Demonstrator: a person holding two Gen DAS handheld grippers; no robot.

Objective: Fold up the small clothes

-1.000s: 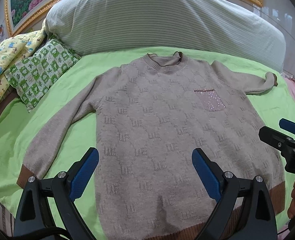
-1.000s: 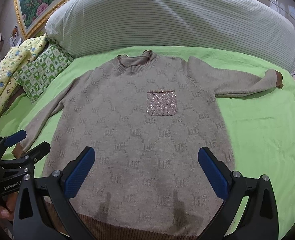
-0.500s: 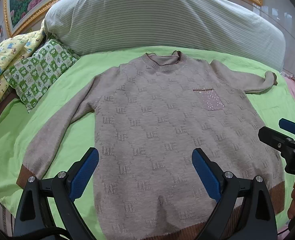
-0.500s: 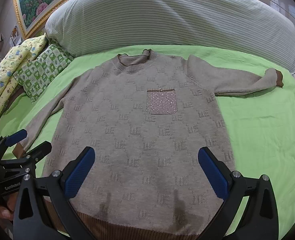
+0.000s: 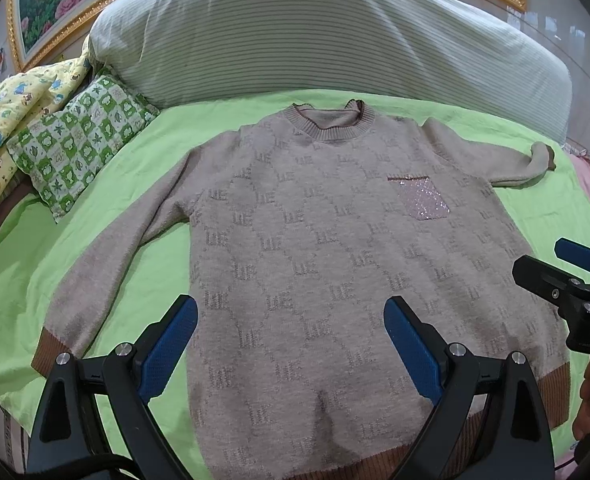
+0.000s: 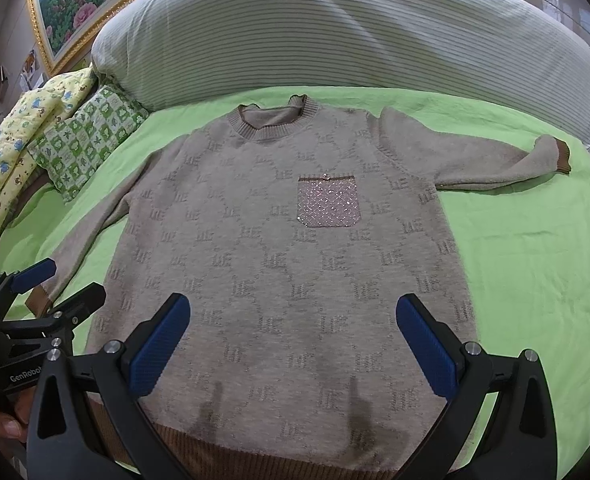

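A small beige knit sweater [image 5: 319, 248] lies flat, face up, on the green bedsheet [image 5: 23, 272], sleeves spread out to both sides, brown cuffs and hem, a sparkly chest pocket [image 6: 327, 204]. It also shows in the right wrist view [image 6: 279, 264]. My left gripper [image 5: 291, 332] is open and empty, hovering above the sweater's lower body. My right gripper [image 6: 293, 336] is open and empty above the hem; it also appears at the right edge of the left wrist view [image 5: 567, 276]. The left gripper shows at the left edge of the right wrist view [image 6: 43, 292].
A large striped bolster [image 5: 319, 36] lies across the head of the bed. A green checked pillow [image 5: 79, 140] and a yellow printed quilt [image 5: 11, 108] sit at the far left. A gold picture frame [image 5: 91, 12] hangs behind.
Both grippers have stayed open and almost still over the sweater's lower part. The views shift only slightly.
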